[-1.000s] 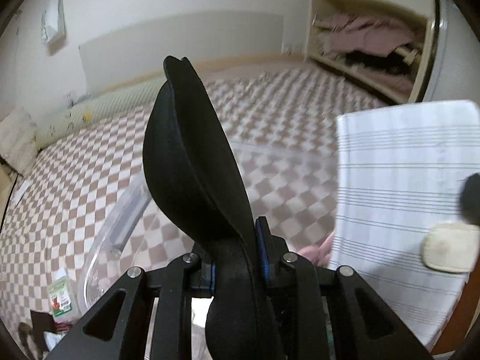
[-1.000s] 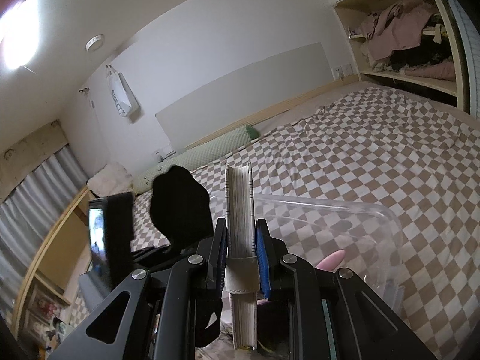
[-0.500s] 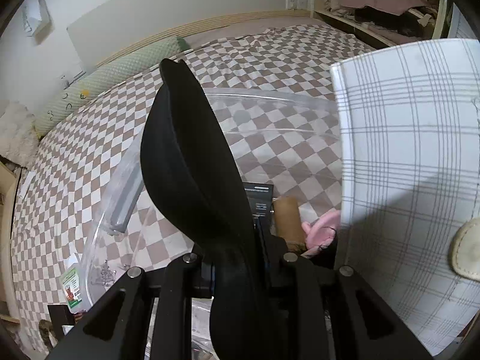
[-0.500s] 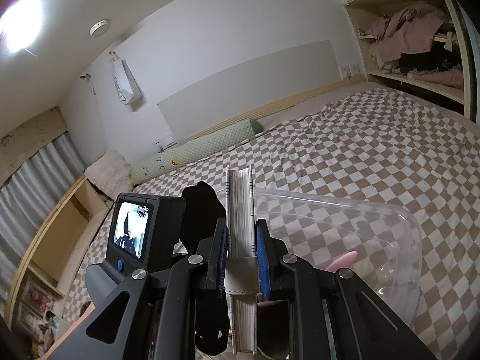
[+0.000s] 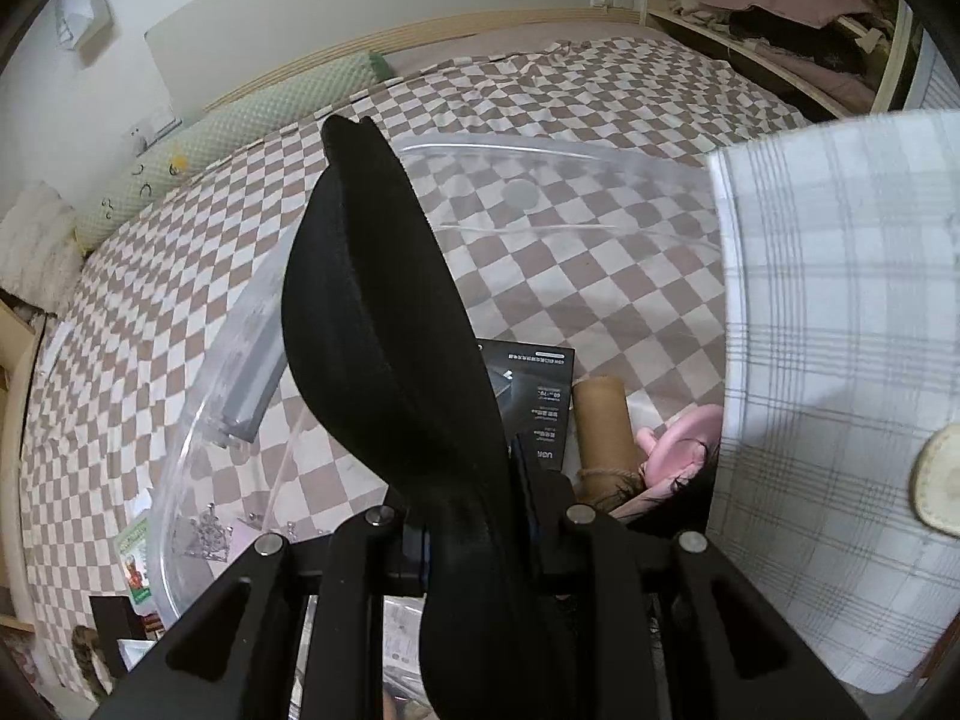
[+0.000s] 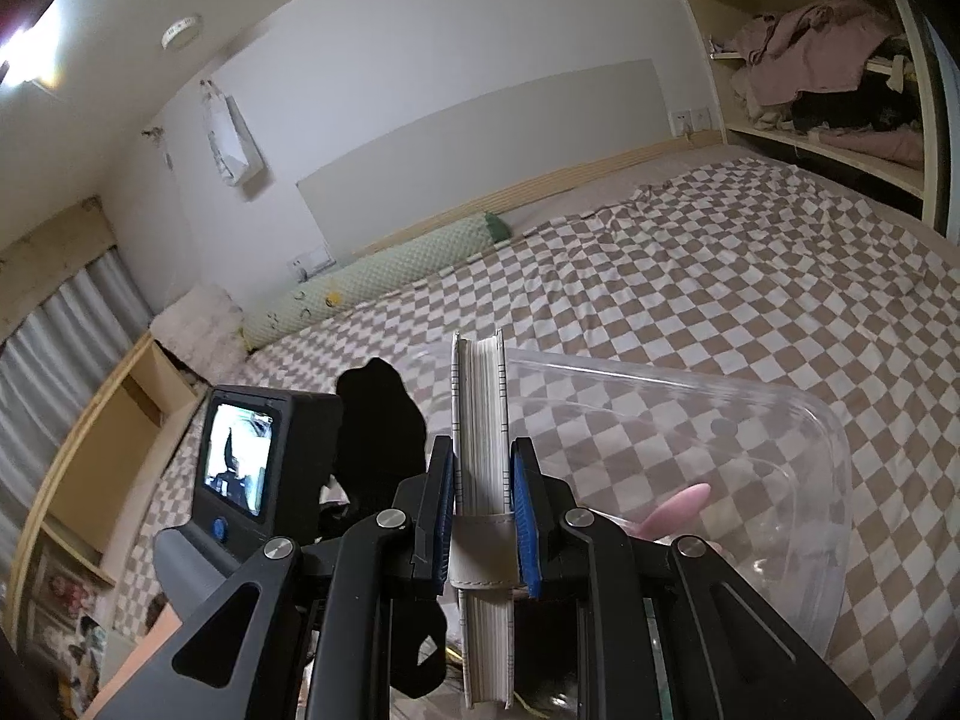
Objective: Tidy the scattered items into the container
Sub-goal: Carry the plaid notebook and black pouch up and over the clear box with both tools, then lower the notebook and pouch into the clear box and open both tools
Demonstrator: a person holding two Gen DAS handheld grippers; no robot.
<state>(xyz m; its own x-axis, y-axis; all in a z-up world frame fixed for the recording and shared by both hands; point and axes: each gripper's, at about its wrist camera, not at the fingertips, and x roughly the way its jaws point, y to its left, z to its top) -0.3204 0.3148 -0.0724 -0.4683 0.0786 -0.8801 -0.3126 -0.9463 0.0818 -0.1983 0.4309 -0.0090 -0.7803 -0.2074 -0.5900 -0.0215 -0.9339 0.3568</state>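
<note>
The left hand-held gripper (image 5: 468, 480) clamped a black pouch (image 5: 378, 312), the right (image 6: 480, 516) a notebook (image 6: 480, 420), over the bin (image 5: 252, 360); each should probably be lowered well inside before the jaws part.

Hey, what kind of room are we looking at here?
Most likely a bedroom. A wide bed with a checkered sheet fills the floor area, a long green bolster pillow lies against the wall, and open shelves hold piled clothes.

Black curved insole (image 5: 384, 324) upright in left tongs (image 5: 468, 480); plaid notebook (image 6: 480, 420) edge-on in right tongs (image 6: 480, 516); clear container (image 5: 540, 150) below
</note>
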